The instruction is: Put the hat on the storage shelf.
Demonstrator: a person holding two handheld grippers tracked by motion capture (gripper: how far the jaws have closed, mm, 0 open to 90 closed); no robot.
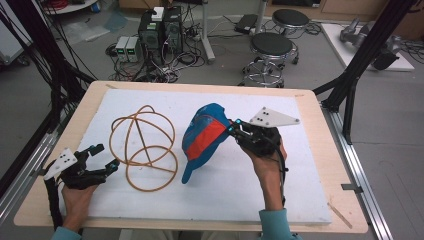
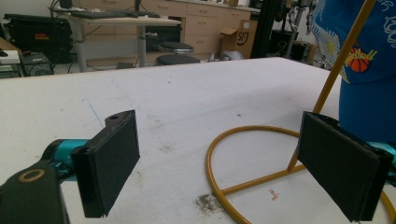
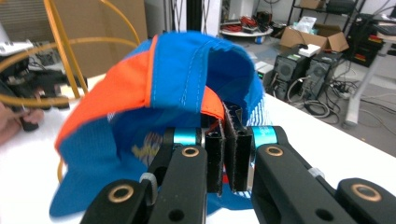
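A blue and orange cap [image 1: 204, 139] is held up off the white board, brim [image 1: 190, 169] hanging down toward me. My right gripper [image 1: 233, 128] is shut on the cap's [image 3: 159, 88] back edge, jaws pinching the fabric in the right gripper view [image 3: 227, 149]. A yellow wire stand [image 1: 146, 148] made of rings rests left of the cap. My left gripper [image 1: 104, 156] stands open near the stand's lower left, nothing between its jaws. In the left gripper view [image 2: 233, 172] the stand's base ring [image 2: 233, 140] lies between the two pads, and the cap [image 2: 364, 70] hangs at far right.
The white board [image 1: 300, 190] covers a wooden table [image 1: 327, 130]. Beyond the far edge stand two stools [image 1: 270, 50], computer cases [image 1: 160, 30] and loose cables on the floor. Black frame posts [image 1: 360, 55] rise at the right.
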